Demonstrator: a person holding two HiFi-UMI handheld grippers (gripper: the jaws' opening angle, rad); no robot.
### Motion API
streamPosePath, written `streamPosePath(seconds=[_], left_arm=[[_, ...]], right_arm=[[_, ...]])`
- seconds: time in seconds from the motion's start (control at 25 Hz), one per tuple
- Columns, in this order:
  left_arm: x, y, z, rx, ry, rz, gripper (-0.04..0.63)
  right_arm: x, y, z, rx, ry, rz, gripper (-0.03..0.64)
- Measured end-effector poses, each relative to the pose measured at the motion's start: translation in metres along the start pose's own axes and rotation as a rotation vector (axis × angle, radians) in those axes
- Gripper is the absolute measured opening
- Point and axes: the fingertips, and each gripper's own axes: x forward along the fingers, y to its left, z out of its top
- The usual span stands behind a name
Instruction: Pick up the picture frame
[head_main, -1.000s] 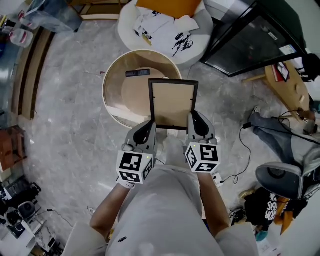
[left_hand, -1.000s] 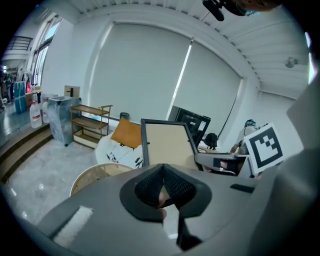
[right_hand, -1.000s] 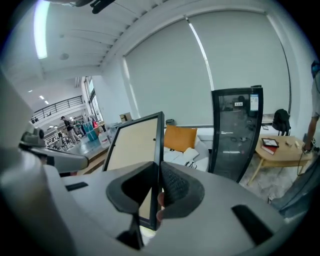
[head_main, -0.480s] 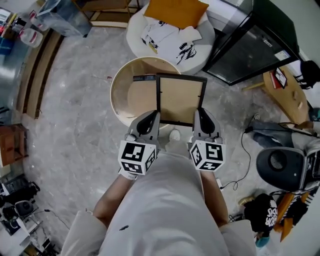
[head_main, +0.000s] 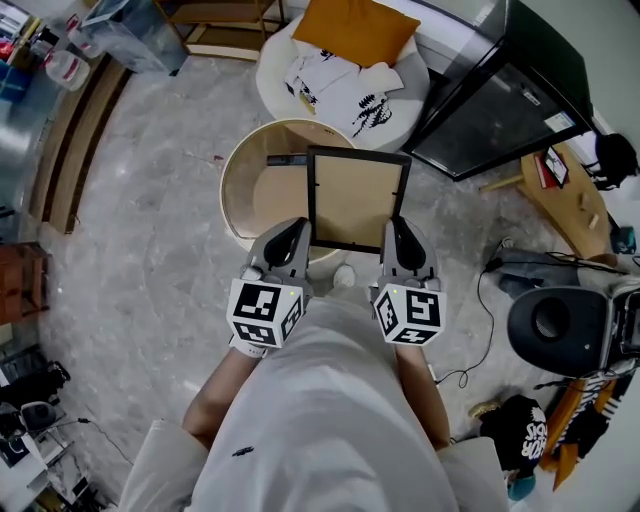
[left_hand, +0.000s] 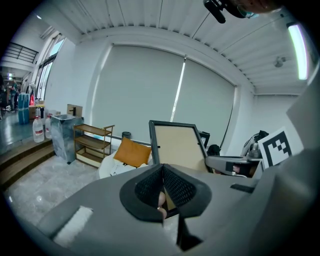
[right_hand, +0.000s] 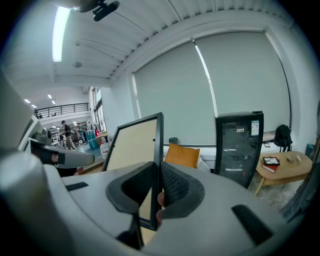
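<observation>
A black picture frame (head_main: 356, 198) with a tan backing is held up in the air over a round wooden table (head_main: 243, 190). My left gripper (head_main: 297, 237) is shut on the frame's lower left edge. My right gripper (head_main: 392, 236) is shut on its lower right edge. In the left gripper view the picture frame (left_hand: 177, 146) stands upright past the closed jaws. In the right gripper view the picture frame (right_hand: 134, 145) rises edge-on from between the jaws.
A small dark remote (head_main: 288, 158) lies on the round table. Behind it stands a white chair with an orange cushion (head_main: 355, 28). A black glass cabinet (head_main: 510, 85) is at the right, a wooden side table (head_main: 565, 190) beyond it, cables and a stool (head_main: 548, 320) lower right.
The frame stays gripped by both grippers and has shifted only slightly; the head view has moved a little, so the table and chair sit lower in the picture.
</observation>
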Motion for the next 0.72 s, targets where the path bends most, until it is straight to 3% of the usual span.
streamPosePath(seconds=[0.72], left_arm=[[-0.0095,-0.0022,-0.0048,-0.016,-0.004,-0.014,0.005]], right_arm=[[-0.0084,0.0067,0.0042,-0.023,-0.009,-0.01,0.04]])
